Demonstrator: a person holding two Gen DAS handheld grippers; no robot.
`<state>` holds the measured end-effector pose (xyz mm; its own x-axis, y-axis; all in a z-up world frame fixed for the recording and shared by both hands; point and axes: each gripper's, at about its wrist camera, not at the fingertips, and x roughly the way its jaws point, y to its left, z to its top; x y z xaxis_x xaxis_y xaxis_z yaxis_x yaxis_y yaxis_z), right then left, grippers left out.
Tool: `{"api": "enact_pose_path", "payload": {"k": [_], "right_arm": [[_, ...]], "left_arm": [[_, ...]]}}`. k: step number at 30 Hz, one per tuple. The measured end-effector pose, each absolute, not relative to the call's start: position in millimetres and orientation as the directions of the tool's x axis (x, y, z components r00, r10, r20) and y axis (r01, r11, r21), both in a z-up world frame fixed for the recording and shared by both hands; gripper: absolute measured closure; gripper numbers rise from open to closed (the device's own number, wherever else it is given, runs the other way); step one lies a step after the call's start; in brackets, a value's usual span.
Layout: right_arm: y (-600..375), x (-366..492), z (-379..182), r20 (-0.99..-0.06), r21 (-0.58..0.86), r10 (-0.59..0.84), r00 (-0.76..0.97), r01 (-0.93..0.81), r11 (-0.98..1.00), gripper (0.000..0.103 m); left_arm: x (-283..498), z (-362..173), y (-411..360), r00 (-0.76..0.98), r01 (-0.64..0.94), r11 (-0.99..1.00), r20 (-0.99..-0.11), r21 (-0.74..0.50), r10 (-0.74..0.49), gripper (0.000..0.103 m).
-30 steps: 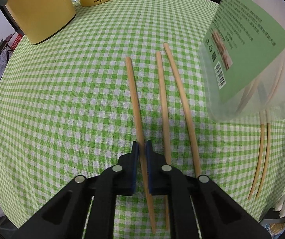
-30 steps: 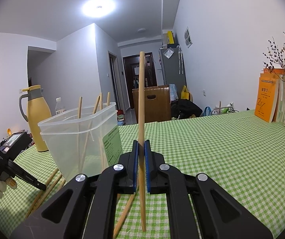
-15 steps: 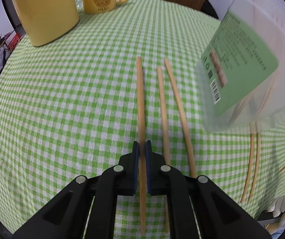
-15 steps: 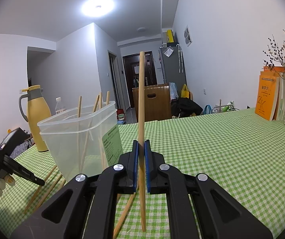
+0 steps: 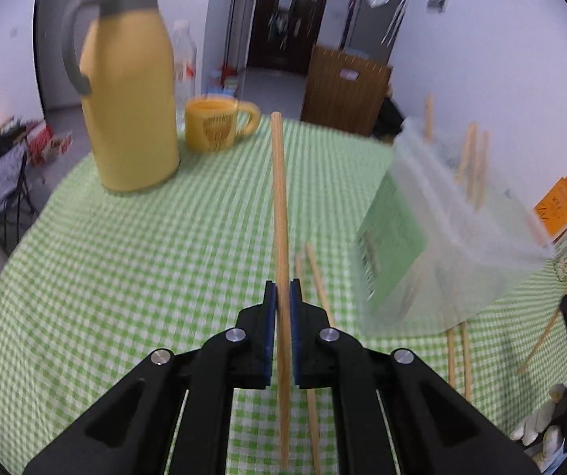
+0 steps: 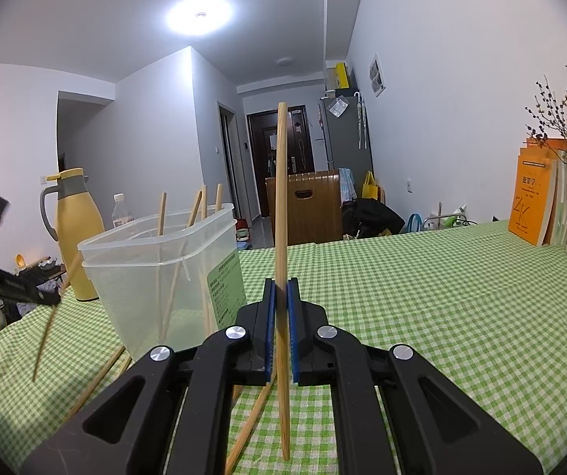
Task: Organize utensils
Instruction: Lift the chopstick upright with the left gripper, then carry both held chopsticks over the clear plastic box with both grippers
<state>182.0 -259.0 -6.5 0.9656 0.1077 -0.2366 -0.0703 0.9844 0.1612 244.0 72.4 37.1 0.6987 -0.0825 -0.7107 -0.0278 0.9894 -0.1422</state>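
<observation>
The table (image 6: 461, 297) is carrying the bin (image 6: 156, 277), which is already holding several chopsticks. Both grippers are pinching one chopstick each: left (image 5: 280, 297) on its stick (image 5: 279, 206), right (image 6: 281, 293) on its own stick (image 6: 281, 206). Step in hand appears to be transfer; next, each stick needs tipping over the bin's rim.

Matt wooden chopstick (image 6: 281, 213); translucent, smooth plastic tub (image 6: 152, 273); woven checked cloth (image 6: 421, 301); glossy yellow jug (image 5: 129, 118) upper left.
</observation>
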Motion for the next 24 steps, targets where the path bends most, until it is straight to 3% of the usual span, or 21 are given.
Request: {"api": "enact_pose_path", "payload": {"k": [8, 24], "right_arm": [[-258.2, 186.0, -1.1, -0.268, 0.173, 0.122, 0.956, -0.077, 0.982, 0.097], [-249.5, 161.8, 41.6, -0.188, 0.105, 0.112, 0.976, -0.093, 0.99, 0.097]], "left_arm": [[215.6, 64.7, 68.6, 0.793, -0.02, 0.989, -0.605, -0.147, -0.073, 0.099], [195.1, 101.1, 52.6, 0.868, 0.05, 0.979, -0.477, -0.197, -0.14, 0.099]]}}
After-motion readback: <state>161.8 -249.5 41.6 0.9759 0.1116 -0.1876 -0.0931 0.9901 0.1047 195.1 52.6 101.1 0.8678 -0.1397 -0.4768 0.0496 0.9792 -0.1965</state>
